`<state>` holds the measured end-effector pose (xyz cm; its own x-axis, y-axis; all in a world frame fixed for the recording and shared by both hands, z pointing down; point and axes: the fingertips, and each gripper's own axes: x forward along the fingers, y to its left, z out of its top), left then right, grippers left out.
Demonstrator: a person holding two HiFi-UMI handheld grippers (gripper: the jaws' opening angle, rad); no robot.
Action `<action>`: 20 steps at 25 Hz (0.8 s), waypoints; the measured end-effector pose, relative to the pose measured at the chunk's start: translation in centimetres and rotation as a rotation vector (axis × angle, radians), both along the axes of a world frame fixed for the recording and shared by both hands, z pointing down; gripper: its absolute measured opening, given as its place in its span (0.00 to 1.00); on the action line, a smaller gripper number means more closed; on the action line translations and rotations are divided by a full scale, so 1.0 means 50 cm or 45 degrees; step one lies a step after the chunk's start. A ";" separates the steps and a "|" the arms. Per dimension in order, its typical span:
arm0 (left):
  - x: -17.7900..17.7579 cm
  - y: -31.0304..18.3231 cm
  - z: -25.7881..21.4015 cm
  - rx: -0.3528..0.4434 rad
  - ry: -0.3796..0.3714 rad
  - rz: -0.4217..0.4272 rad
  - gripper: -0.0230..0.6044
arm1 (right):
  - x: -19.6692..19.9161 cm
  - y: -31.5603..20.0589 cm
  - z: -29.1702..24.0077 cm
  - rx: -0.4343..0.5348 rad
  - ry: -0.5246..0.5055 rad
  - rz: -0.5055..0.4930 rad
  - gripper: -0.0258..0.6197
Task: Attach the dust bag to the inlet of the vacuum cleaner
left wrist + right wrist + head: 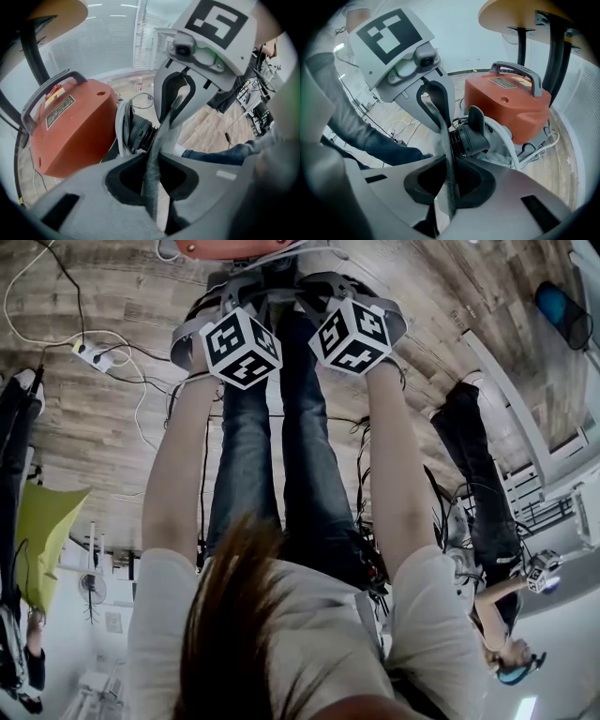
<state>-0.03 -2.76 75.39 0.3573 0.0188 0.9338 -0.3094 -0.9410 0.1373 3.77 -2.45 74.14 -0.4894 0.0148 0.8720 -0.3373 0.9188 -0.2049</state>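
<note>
The left gripper [153, 159] and the right gripper [449, 157] face each other, both pitched steeply downward. Each has its jaws closed tight on the grey fabric edge of the dust bag [151, 187]. Gripping at two opposed points holds the band of fabric taut between them, which probably serves to spread the bag's mouth for fitting. The band lies directly in front of the black ribbed inlet [139, 133], which projects from the orange vacuum cleaner [75, 126] standing on the wooden floor [206, 126]. Whether the fabric touches the inlet cannot be determined. Judging by this alignment, the step in hand is seating the mouth over the inlet, and attachment is not yet confirmed. Releasing either grip before the fabric seats would likely let the mouth collapse.
</note>
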 end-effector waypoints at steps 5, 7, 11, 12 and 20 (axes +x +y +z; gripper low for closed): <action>-0.002 0.002 0.004 0.010 0.006 -0.105 0.15 | -0.004 -0.010 0.005 -0.014 0.013 -0.156 0.13; -0.004 0.003 0.007 0.013 0.003 -0.081 0.15 | -0.007 -0.008 0.006 -0.008 0.004 -0.119 0.11; 0.004 0.003 0.008 0.006 0.013 -0.027 0.15 | -0.002 -0.006 0.007 0.011 -0.029 0.009 0.12; 0.004 0.003 0.008 0.006 0.018 -0.033 0.15 | -0.001 -0.006 0.008 0.010 -0.029 0.008 0.12; -0.002 0.005 0.012 -0.001 0.038 -0.067 0.15 | -0.006 -0.004 0.011 0.019 -0.036 0.008 0.12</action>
<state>-0.15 -2.52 75.98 0.3852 -0.0001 0.9228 -0.3545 -0.9233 0.1479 3.45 -2.67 74.67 -0.5137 -0.0011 0.8580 -0.3377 0.9196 -0.2010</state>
